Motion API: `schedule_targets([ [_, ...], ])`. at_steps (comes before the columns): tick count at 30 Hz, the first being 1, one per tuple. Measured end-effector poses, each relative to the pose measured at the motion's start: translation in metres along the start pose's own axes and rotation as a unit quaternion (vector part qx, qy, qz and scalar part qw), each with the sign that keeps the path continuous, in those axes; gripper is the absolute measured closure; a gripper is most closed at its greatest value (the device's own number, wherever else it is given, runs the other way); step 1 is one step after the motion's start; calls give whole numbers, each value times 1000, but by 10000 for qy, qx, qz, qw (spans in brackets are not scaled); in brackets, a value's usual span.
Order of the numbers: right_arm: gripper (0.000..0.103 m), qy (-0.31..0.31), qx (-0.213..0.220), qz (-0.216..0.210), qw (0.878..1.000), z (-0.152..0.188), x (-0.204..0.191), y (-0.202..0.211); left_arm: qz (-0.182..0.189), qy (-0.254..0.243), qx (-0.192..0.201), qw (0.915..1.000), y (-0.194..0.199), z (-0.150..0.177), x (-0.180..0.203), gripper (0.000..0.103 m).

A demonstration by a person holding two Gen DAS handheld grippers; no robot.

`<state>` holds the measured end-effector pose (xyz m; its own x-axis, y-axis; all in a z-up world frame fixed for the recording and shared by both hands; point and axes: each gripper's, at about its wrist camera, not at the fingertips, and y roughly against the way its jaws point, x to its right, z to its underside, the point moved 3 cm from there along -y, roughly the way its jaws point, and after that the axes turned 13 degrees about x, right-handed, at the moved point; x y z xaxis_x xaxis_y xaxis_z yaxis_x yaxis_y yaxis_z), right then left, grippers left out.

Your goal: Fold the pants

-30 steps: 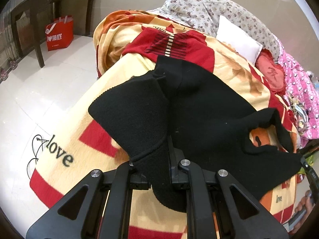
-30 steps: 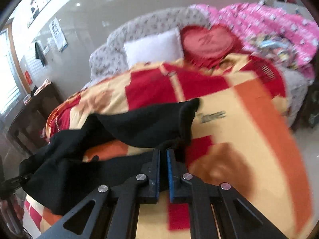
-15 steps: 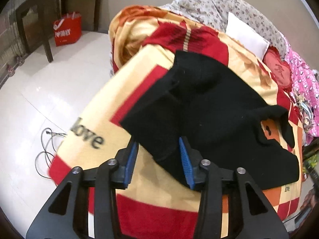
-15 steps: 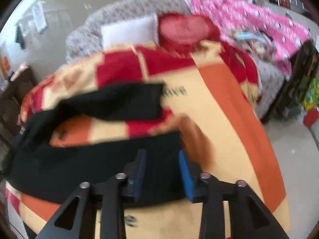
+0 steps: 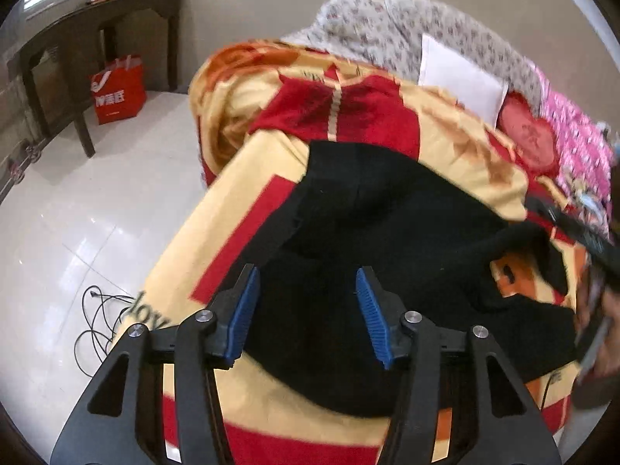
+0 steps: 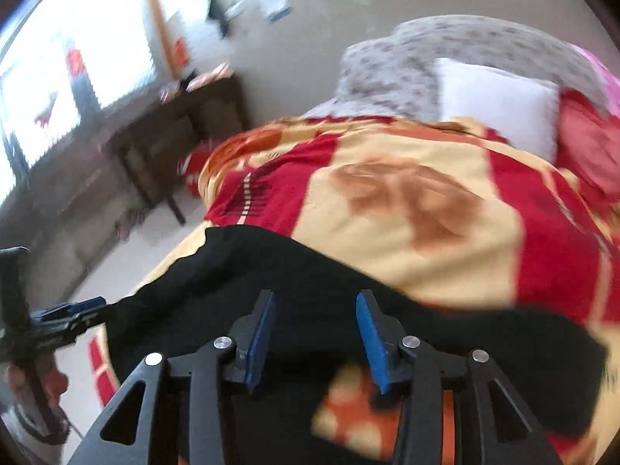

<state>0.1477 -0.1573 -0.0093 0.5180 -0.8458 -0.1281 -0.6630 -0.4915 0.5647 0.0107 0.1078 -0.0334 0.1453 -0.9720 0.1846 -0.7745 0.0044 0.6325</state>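
Black pants lie folded over on a red, yellow and orange blanket on a bed. My left gripper is open and empty, just above the near part of the pants. In the right wrist view the pants stretch across below the blanket. My right gripper is open and empty over them. The right gripper shows at the right edge of the left wrist view, and the left gripper shows at the left edge of the right wrist view.
A white pillow, a red heart cushion and a pink quilt lie at the head of the bed. A dark wooden table and a red bag stand on the white floor. Cables lie by the bed.
Both grippers held pants fabric a second ago, then opened and let go. The lifted fabric has dropped flat onto the pants. Both grippers have drawn back and the right view has swung left.
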Motion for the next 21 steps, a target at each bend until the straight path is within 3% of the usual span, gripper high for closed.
schedule_targets([
  [5, 61, 728, -623, -195, 9952, -10, -8, -72, -91, -206, -303, 9993, -46, -8, 7, 51],
  [8, 60, 1032, -1046, -347, 9885, -2, -4, -102, -331, -200, -545, 9978, -69, -10, 0, 51],
  [11, 61, 1282, -1362, -290, 9819, 10, 0, -126, -299, -44, -684, 9972, -85, -9, -9, 50],
  [12, 65, 1249, -1329, -414, 9824, 12, -3, -125, -290, -40, -593, 9978, -85, -10, -10, 48],
  [14, 94, 1245, -1158, -567, 9838, 12, -8, -120, -309, -27, -566, 9979, -88, -13, -12, 45],
  [17, 98, 1236, -911, -525, 9867, 8, -16, -102, -354, -42, -495, 9981, -92, -16, -11, 44],
  [21, 98, 997, -318, -707, 9920, -10, -33, -43, -413, 55, -482, 9980, -93, -25, -14, 44],
])
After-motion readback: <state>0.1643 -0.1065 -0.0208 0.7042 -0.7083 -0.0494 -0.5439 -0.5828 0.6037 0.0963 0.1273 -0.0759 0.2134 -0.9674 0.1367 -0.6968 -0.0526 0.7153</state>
